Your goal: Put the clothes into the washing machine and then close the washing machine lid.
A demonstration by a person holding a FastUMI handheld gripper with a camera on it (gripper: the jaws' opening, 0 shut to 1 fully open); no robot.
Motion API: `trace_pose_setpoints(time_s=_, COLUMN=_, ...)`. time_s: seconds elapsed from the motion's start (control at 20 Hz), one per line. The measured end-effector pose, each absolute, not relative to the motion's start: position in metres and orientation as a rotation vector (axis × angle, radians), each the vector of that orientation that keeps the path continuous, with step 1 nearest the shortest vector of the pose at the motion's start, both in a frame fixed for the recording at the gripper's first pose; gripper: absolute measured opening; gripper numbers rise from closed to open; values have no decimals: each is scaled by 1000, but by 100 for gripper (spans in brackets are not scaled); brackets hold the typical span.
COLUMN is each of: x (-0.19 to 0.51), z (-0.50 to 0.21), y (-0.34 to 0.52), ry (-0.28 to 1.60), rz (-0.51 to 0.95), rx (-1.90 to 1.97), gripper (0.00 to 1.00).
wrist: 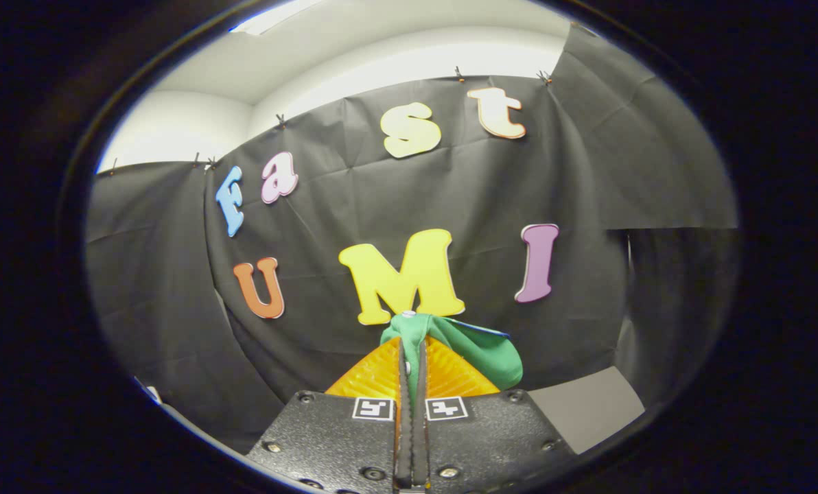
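a black cloth wall hangs well beyond the fingers, with a pale grey flat surface low to their right. the gripper has its fingers pressed together, pinching a soft green cloth garment, which bunches at the tips and drapes over the right finger.

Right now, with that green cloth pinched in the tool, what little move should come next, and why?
Probably tilt down and look for the washing machine. The gripper is shut on the green cloth, which bunches at the fingertips and hangs to one side, held up facing the booth wall, so the cloth seems lifted and ready to carry.
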State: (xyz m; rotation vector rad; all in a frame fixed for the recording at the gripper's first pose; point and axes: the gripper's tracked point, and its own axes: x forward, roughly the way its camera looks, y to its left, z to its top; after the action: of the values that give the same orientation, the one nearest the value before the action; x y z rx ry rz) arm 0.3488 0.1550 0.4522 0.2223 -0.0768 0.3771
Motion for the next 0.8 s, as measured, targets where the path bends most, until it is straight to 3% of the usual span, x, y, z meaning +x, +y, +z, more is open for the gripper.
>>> trace_pose_setpoints(time_s=0.8, x=417, z=339, y=314, ry=152, rz=474, rx=212, gripper=4)
